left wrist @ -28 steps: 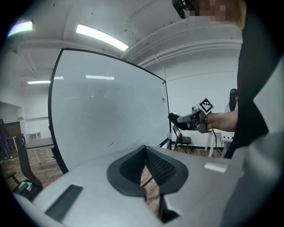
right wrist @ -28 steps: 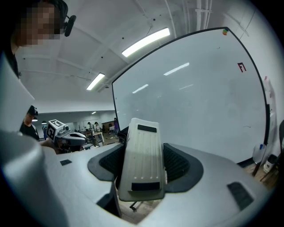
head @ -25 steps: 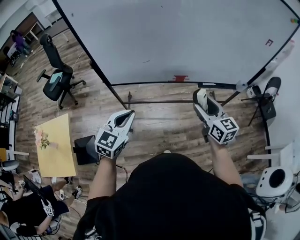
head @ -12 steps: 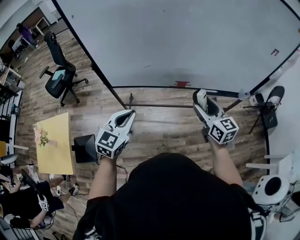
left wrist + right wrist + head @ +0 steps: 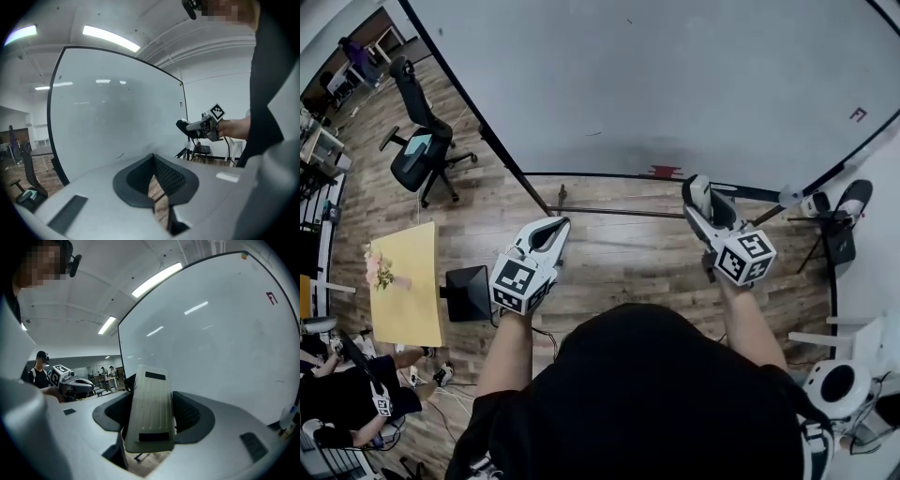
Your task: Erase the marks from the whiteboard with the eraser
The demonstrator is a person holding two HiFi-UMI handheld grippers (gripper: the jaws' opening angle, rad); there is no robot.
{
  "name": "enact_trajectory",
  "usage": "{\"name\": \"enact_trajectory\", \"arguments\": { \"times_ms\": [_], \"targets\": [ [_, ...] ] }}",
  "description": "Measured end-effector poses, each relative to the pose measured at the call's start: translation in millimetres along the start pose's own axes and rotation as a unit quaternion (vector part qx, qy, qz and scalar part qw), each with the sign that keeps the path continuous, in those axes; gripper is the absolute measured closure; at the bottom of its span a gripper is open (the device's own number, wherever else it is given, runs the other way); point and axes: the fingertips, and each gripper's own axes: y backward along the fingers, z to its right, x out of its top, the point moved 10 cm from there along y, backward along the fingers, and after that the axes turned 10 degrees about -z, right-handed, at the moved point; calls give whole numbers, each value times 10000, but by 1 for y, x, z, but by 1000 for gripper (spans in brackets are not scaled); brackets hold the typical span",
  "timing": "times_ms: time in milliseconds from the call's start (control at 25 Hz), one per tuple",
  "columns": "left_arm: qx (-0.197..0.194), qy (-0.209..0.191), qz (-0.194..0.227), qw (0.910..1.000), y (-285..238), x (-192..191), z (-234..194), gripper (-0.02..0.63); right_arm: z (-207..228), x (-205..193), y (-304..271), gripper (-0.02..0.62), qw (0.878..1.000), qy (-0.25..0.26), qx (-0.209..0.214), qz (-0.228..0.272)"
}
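— What did the head view show?
— Wood floor, a big whiteboard ahead, a red mark at its far right.
— The left gripper view?
— The left gripper was clenched on nothing.
— The right one?
— The right gripper clamped the eraser, well off the board. Pressed askew, it might twist loose, I'd judge.

Wooden floor carries office chair, yellow table.
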Motion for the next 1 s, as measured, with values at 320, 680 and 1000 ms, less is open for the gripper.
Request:
{"name": "enact_trajectory", "arguments": {
  "times_ms": [320, 680, 1000],
  "targets": [
    [36, 25, -12, 10000, -6, 1, 7, 595, 8, 0, -2, 333, 9999, 71, 113, -89],
    [121, 49, -41, 9999, 2, 1, 15, 595, 4, -4, 5, 333, 9998, 70, 193, -80],
    [21, -7, -95, 10000, -2, 6, 22, 595, 8, -6, 14, 333, 9999, 0, 124, -15]
  ]
}}
